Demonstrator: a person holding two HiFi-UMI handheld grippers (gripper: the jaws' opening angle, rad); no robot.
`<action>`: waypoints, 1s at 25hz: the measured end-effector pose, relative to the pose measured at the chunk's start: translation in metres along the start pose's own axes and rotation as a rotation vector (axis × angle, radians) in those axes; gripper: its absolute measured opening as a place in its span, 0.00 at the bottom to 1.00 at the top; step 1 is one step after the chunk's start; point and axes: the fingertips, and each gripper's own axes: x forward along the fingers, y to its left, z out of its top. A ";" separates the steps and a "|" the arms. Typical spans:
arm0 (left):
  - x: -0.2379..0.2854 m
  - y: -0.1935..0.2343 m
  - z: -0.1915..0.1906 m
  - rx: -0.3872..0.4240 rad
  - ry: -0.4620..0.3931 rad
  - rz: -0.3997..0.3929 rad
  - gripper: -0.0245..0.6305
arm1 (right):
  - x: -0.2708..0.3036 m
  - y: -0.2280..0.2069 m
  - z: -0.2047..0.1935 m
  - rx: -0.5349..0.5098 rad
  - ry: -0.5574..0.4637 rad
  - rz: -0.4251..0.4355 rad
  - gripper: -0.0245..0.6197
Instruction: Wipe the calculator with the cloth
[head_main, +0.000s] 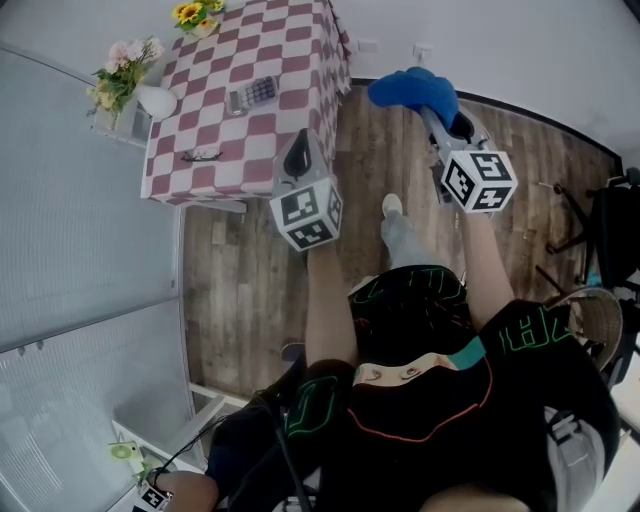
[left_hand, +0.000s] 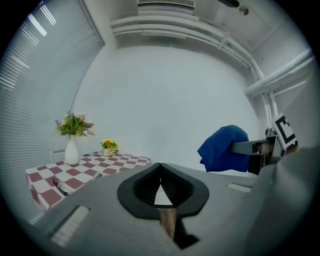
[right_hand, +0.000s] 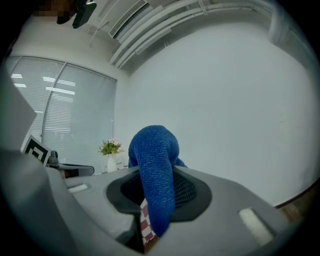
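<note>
A grey calculator (head_main: 252, 94) lies on the red-and-white checkered table (head_main: 300, 60) at the top left of the head view. My right gripper (head_main: 432, 104) is held over the wooden floor to the right of the table, shut on a blue cloth (head_main: 410, 88) that drapes over its jaws (right_hand: 152, 150). The left gripper (head_main: 297, 152) hovers just off the table's near edge, its jaws together with nothing between them (left_hand: 160, 172). From the left gripper view, the blue cloth (left_hand: 225, 147) hangs to the right. The calculator does not show in either gripper view.
On the table also lie a pair of glasses (head_main: 200, 155), a white vase of flowers (head_main: 157, 100) and a small pot of yellow flowers (head_main: 195, 14). A blinds-covered glass wall (head_main: 80, 230) runs along the left. A black chair (head_main: 605, 230) stands at the right.
</note>
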 end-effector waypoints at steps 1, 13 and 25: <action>0.009 0.000 -0.002 -0.005 0.005 0.000 0.05 | 0.007 -0.005 -0.001 0.000 0.007 0.000 0.19; 0.140 -0.004 -0.010 -0.016 0.089 0.001 0.05 | 0.116 -0.074 -0.010 0.028 0.082 0.024 0.19; 0.259 -0.019 0.019 0.006 0.065 0.012 0.05 | 0.215 -0.153 0.021 0.022 0.060 0.046 0.19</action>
